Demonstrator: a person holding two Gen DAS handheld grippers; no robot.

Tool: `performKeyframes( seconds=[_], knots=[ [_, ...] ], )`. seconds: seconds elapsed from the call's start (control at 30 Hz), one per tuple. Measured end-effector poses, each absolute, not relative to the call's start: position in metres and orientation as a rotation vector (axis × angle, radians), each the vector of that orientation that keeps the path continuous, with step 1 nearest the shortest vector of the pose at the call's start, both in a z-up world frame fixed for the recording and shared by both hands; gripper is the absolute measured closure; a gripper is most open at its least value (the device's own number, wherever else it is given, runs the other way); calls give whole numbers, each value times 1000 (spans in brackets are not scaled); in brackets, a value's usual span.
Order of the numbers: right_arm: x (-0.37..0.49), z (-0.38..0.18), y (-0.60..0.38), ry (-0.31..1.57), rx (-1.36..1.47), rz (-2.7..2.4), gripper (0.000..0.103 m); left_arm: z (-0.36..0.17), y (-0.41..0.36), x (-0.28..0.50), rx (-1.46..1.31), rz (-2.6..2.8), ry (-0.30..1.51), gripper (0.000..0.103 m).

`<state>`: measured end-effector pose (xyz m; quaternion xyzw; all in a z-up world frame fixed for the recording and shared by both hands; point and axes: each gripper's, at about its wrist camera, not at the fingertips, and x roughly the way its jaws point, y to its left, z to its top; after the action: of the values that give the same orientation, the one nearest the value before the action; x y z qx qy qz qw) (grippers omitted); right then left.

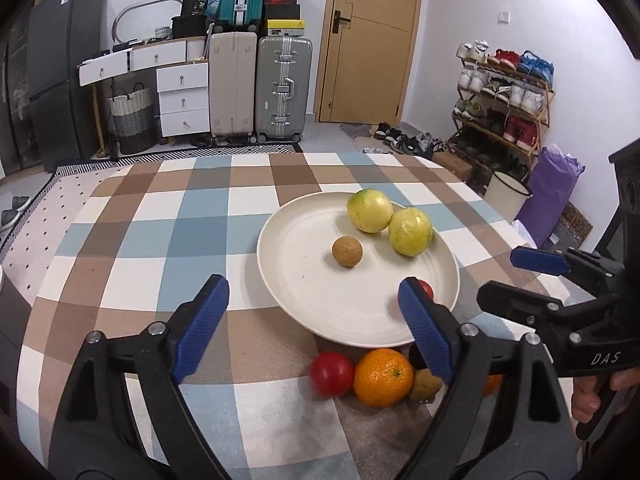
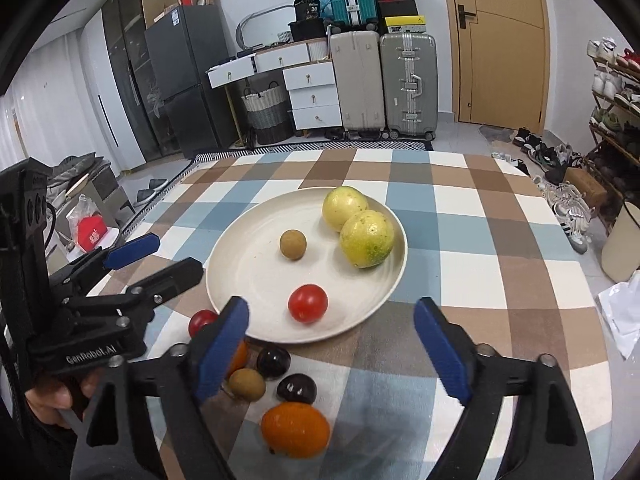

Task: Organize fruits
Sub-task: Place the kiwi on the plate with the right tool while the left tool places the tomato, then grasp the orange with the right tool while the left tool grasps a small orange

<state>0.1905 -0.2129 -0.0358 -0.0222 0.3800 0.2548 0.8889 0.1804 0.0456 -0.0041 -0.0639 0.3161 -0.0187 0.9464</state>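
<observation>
Both sets of jaws stand wide apart with nothing between the blue pads: the left gripper [image 1: 314, 322] hangs over the near left rim of the cream plate [image 1: 304, 292], and the right gripper [image 2: 334, 350] hangs over the plate's near edge, as its own camera shows. Neither one touches any fruit.

On the plate sit two yellow-green fruits [image 2: 364, 238], touching each other toward its far right side. A small round brown fruit [image 2: 293, 244] lies near the middle of the plate, apart from them. A red tomato [image 2: 307, 303] rests on the plate's near part.

Off the plate, on the checked tablecloth [image 2: 480, 240] just beside the plate's near rim, lies a loose cluster: a second red tomato [image 1: 331, 373], an orange [image 1: 383, 377] touching it, a small brownish fruit [image 2: 247, 385], two dark glossy fruits [image 2: 273, 362], and a second orange fruit [image 2: 295, 429] nearest the right wrist camera.

A person's hand [image 2: 60, 396] shows at the lower left of the right wrist view, on the left gripper's handle.
</observation>
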Motion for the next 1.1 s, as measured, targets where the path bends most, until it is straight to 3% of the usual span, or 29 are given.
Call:
performKeyframes(
  seconds=[0.13, 1.1],
  knots=[
    [182, -34, -219, 801, -69, 494, 3, 0, 52, 168, -151, -28, 629, 1],
    [145, -76, -222, 925, -116, 483, 0, -28, 27, 143, -50, -75, 764, 1]
  ],
)
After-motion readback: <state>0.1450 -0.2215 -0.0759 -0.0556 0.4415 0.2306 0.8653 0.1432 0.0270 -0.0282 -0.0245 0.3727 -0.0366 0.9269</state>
